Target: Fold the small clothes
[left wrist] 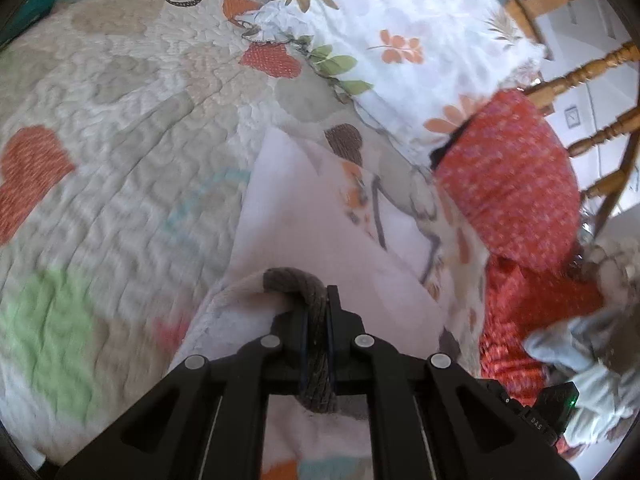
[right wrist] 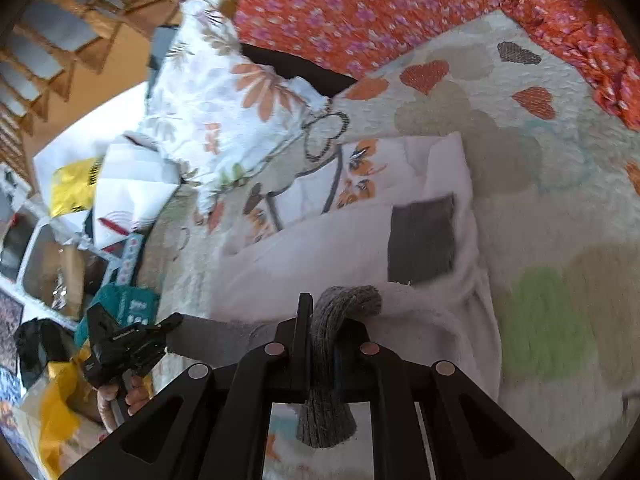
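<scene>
On one quilt (left wrist: pixel 100 128): one white garment (right wrist: pixel 320 248); two hand-held grippers, both clamped.

surface: heart-print quilt (left wrist: pixel 120 128) | on it: white garment (right wrist: pixel 320 248), floral pillow (left wrist: pixel 400 40), possibly red cushion (left wrist: pixel 516 176)

We see a cream quilted bedspread (left wrist: pixel 120 128) patched with orange, green and grey hearts, a white fleecy garment with a grey ribbed cuff (left wrist: pixel 312 216) bearing orange and grey print, a white pillow with orange flowers and green leaves (left wrist: pixel 400 40), a red cloth dotted with pale pink flowers (right wrist: pixel 360 8), and our black hand-held gripper (left wrist: pixel 318 312)
</scene>
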{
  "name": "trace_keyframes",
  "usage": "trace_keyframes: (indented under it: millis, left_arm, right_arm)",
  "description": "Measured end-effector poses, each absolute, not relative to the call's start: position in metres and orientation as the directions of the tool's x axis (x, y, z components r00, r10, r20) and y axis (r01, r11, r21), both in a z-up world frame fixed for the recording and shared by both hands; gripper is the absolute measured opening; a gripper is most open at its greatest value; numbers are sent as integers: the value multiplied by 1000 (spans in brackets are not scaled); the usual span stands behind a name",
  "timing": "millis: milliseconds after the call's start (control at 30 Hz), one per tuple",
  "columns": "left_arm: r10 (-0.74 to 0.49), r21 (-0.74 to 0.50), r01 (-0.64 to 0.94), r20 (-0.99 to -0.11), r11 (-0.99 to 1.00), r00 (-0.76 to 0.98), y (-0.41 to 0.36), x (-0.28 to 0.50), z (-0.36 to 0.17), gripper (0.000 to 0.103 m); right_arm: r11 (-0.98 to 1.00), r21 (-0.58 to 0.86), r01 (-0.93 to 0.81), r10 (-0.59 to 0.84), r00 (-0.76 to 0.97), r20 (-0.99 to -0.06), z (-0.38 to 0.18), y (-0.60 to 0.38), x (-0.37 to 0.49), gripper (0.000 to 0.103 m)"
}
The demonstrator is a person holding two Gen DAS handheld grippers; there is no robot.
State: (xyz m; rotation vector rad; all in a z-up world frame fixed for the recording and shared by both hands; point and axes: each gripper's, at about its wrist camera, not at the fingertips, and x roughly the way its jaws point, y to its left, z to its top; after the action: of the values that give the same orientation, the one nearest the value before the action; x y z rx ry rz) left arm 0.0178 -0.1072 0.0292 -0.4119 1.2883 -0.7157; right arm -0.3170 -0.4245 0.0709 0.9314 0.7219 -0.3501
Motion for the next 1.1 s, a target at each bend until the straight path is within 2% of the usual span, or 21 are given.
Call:
trace_keyframes:
  millis: [233, 400, 500, 567, 600, 667, 733, 767, 833, 933, 1100]
  left_arm:
    - [-671, -643, 214, -734, 736, 102, -145, 65, 7, 7]
    - [-689, -665, 181, -709, 725, 152, -162, 87, -2, 7]
    - [-727, -715, 129, -672, 687, 141, -164, 96, -10, 22]
    - [-735, -726, 118, -659, 677, 160, -163, 97, -7, 43]
    - [-731, -722, 121, -658, 681, 182, -162, 97, -3, 47]
    - [-716, -707, 132, -662, 695, 220, -159, 98, 4, 63]
    - [-702, -695, 128, -667, 707, 249, -154, 98, 10, 67]
    - [-700, -695, 125, -668, 708, 252, -152, 98, 12, 67]
    - [-691, -685, 125, -680, 718, 245, -147, 97, 15, 67]
    - [-650, -633, 159, -714, 758, 261, -141, 92, 23, 67]
    - [-559, -490, 277, -775, 826, 294, -136, 79, 32, 67]
  right_arm:
    - [474, 611, 634, 41, 677, -735, 27, -480, -267, 9]
    - [318, 731, 604, 98, 746, -659, -11, -537, -242, 11]
    - [236, 772, 590, 95, 777, -622, -29, -561, -237, 15]
    - [219, 761, 611, 64, 769, -636, -38, -571, -237, 30]
    - [214, 758, 617, 54, 767, -639, -40, -574, -238, 33]
    - [191, 778, 599, 68, 782, -619, -44, -578, -240, 34]
    - [189, 776, 602, 58, 782, -621, -41, -580, -243, 39]
    - [198, 765, 613, 34, 776, -630, -36, -580, -246, 48]
    - [215, 744, 632, -21, 765, -644, -24, -580, -252, 57]
    - [255, 733, 630, -62, 768, -638, -5, -577, -257, 57]
    - [478, 618, 624, -106, 740, -664, 39, -544, -241, 56]
